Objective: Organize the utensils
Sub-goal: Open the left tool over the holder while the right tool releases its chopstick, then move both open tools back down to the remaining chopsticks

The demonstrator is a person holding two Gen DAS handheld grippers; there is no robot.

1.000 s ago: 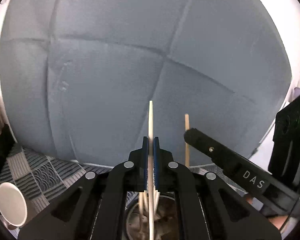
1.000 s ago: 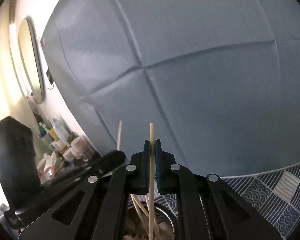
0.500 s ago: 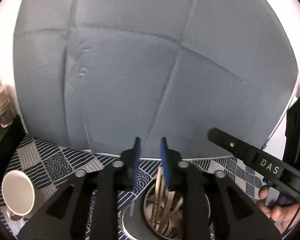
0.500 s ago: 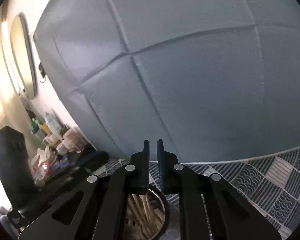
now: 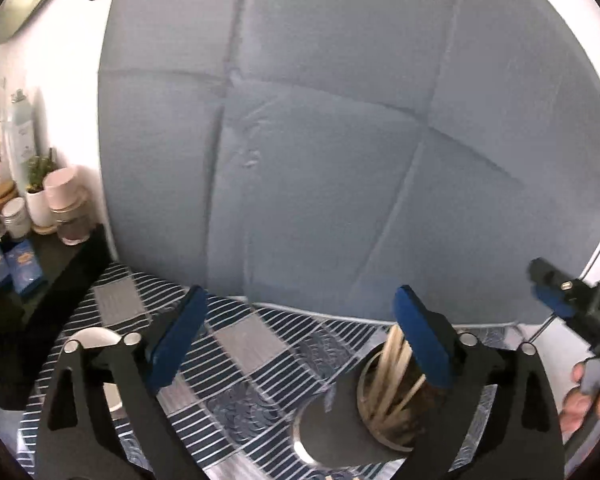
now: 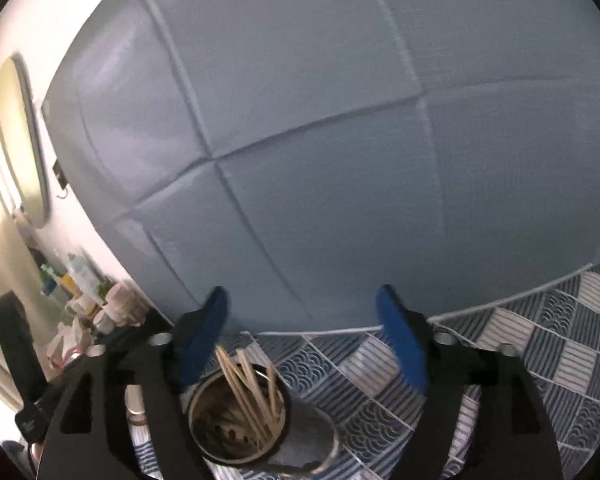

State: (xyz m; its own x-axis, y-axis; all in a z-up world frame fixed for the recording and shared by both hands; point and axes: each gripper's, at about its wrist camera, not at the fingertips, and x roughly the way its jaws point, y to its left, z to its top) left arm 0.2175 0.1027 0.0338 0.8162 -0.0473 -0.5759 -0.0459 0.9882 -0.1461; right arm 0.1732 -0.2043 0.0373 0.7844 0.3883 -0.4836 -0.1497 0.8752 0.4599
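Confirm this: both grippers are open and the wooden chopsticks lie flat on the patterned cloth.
Not quite. Both jaws are open, but the pale wooden chopsticks stand inside the round metal holder on the blue patterned cloth, as the right wrist view shows.

The left gripper point(image 5: 298, 340) hangs with its blue-padded jaws spread wide above a round metal holder point(image 5: 384, 408) of pale wooden chopsticks point(image 5: 392, 376). Left of the holder, a white cup point(image 5: 94, 338) sits on the blue patterned tablecloth point(image 5: 244, 344); right of it, the right gripper point(image 5: 572, 300) enters.
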